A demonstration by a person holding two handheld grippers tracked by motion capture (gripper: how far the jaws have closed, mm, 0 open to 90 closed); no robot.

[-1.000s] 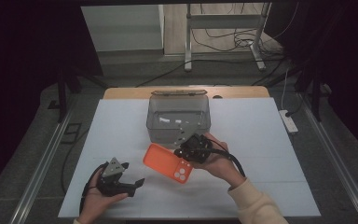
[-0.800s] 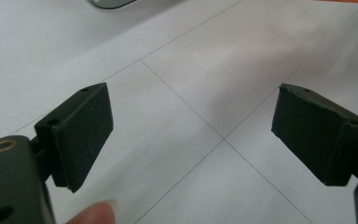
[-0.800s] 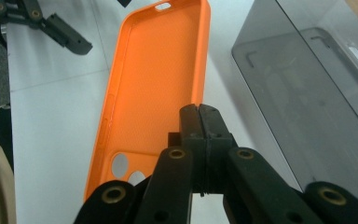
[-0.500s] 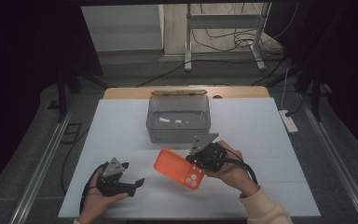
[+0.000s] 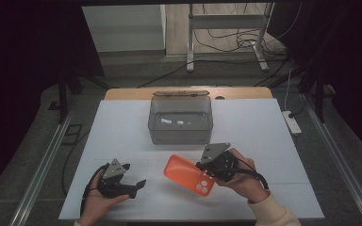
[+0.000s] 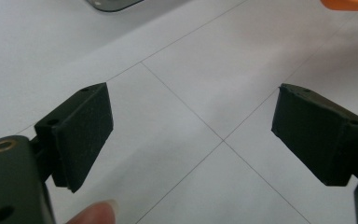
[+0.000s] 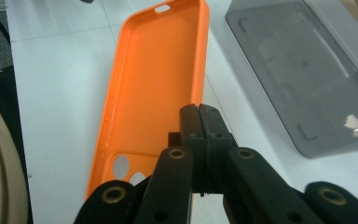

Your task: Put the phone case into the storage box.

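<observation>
An orange phone case (image 5: 188,174) hangs tilted just above the white table, in front of the box. My right gripper (image 5: 206,169) is shut on one long edge of it. In the right gripper view the two pads meet at the case's side wall (image 7: 199,112), and the hollow inside of the case (image 7: 158,79) faces the camera, with camera holes near the hand. My left gripper (image 5: 133,175) rests at the front left in a hand. Its jaws stand wide apart (image 6: 191,135) with bare table between them. A corner of the case (image 6: 349,3) shows at the top right of the left gripper view.
A grey see-through box (image 5: 179,134) stands mid-table with small white pieces (image 5: 167,121) inside; it lies right of the case in the right gripper view (image 7: 298,70). A wooden edge (image 5: 235,92) runs behind the white sheet. A power strip (image 5: 292,121) lies off the right side.
My right gripper has carried the orange case to the right and a little nearer the front edge. The left gripper has stayed where it was.
</observation>
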